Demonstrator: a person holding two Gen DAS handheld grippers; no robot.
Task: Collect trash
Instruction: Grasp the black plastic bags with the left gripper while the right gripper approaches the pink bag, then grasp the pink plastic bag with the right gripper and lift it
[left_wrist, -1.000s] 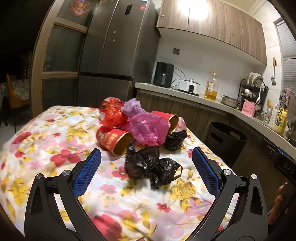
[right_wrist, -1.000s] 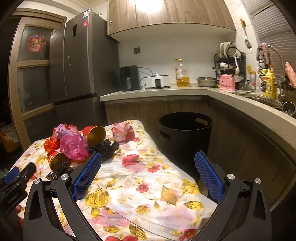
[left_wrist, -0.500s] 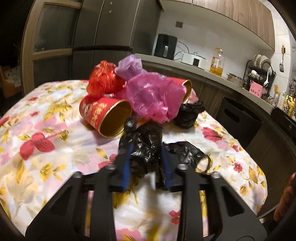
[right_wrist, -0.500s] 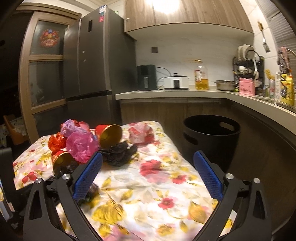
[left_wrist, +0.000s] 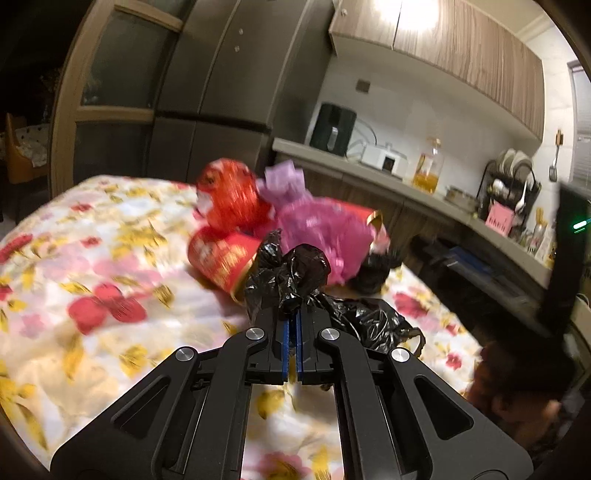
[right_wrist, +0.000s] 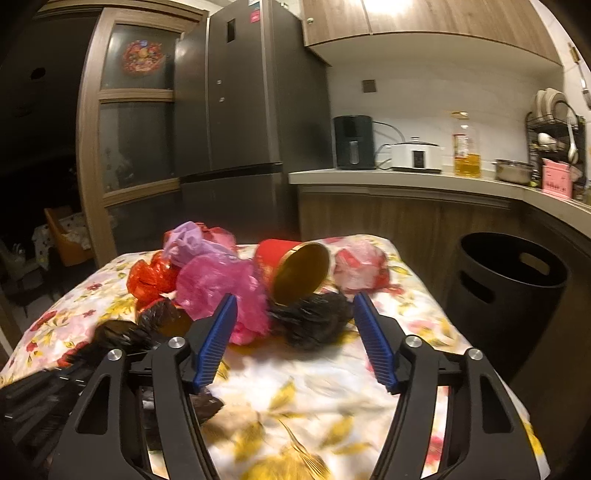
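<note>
A pile of trash lies on the floral tablecloth (left_wrist: 92, 295): crumpled red (left_wrist: 229, 195), purple (left_wrist: 284, 181) and pink bags (left_wrist: 321, 229), and a red paper cup (left_wrist: 221, 254) on its side. My left gripper (left_wrist: 293, 317) is shut on a crumpled black plastic bag (left_wrist: 288, 273); a second black bag (left_wrist: 373, 321) lies just right of it. In the right wrist view, my right gripper (right_wrist: 295, 299) is closing. A black bag (right_wrist: 310, 321) sits between its blue pads (right_wrist: 218, 332), which do not touch it. Just behind lies a red cup with a gold inside (right_wrist: 299, 273).
A black bin (right_wrist: 506, 291) stands on the floor to the right of the table, below the counter (right_wrist: 406, 177). A fridge (right_wrist: 240, 110) and a wooden cabinet stand behind the table. A hand (left_wrist: 517, 387) shows at the lower right of the left wrist view.
My left gripper moved in and shut on the near black bag. My right gripper swung left toward the pile, and its jaws narrowed around the other black bag.
</note>
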